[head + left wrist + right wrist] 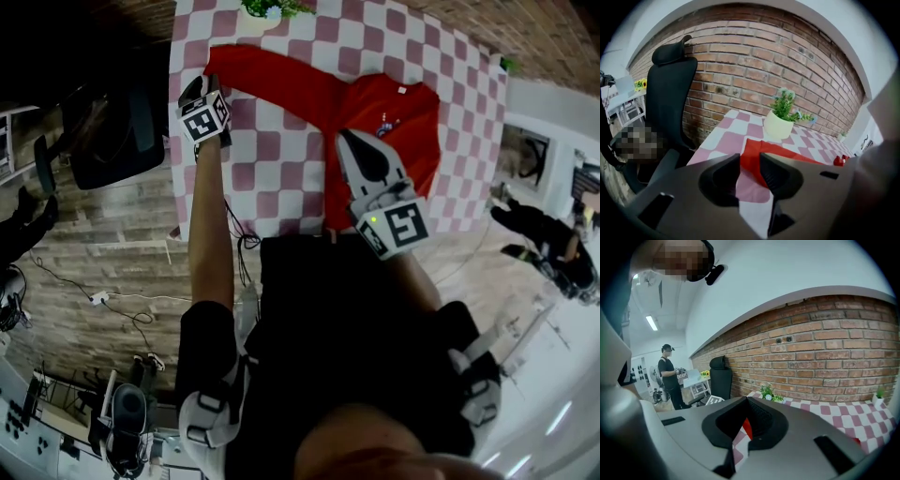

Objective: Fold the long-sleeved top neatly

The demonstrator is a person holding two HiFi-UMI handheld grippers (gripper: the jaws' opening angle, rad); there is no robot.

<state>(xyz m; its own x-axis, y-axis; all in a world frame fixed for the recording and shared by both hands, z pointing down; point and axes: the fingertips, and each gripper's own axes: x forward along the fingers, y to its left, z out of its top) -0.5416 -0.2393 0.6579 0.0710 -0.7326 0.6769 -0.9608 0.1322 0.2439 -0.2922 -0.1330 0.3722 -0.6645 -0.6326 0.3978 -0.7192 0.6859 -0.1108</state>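
A red long-sleeved top point(398, 117) lies flat on the pink-and-white checked table point(272, 155). One sleeve point(272, 80) stretches out to the far left corner. My left gripper point(206, 82) is at that sleeve's end. In the left gripper view its jaws point(749, 160) stand apart, and the red cuff point(752, 152) lies on the table just beyond the gap, not pinched. My right gripper point(344, 136) hovers over the top's left edge near the shoulder. Its jaws point(746, 401) are shut, and a red sliver of cloth shows through the slit below the tips.
A white pot with a green plant point(779, 125) stands at the table's far edge, close behind the cuff. A black office chair point(670, 93) is off the table's left side. A brick wall runs behind. A person point(669, 376) stands far off at the left.
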